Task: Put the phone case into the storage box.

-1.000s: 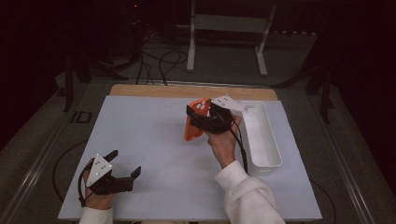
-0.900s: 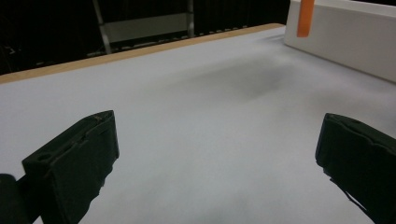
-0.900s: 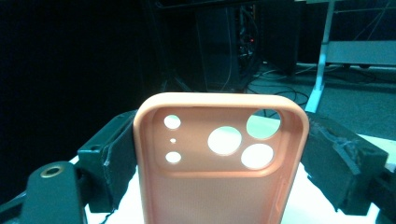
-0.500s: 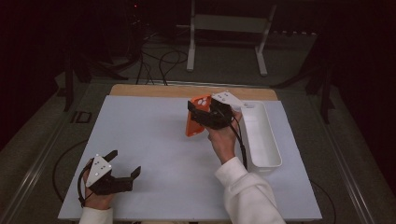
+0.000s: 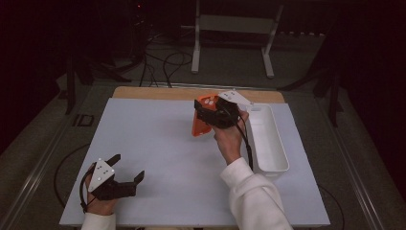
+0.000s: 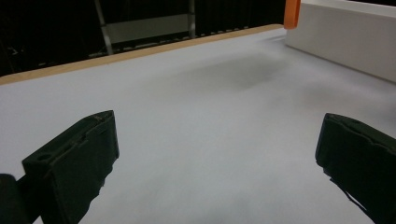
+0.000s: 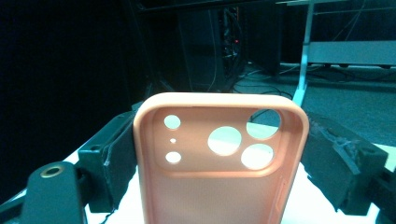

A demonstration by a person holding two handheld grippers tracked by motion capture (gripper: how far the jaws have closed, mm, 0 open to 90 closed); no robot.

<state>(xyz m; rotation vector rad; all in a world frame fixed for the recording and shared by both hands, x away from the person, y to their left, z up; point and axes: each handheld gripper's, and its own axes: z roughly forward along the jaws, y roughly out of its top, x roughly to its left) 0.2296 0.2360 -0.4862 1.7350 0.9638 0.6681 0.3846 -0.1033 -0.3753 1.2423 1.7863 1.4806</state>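
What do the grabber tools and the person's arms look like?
Both grippers are black, each with two chunky jaws. The left gripper carries a grey three-cornered plate with small dots on top, and the right gripper has one too. Its pads look rough and worn. A black cable trails from the right one. The person wears white sleeves.

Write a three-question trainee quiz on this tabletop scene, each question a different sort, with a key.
1. True or false: the right gripper is clamped on the orange phone case.
2. Which stands nearest the white tray? A) the left gripper B) the phone case C) the wooden table edge
3. Fill in: the left gripper's jaws stand ____.

Key: 1 true; 2 B; 3 open, with nothing between them.
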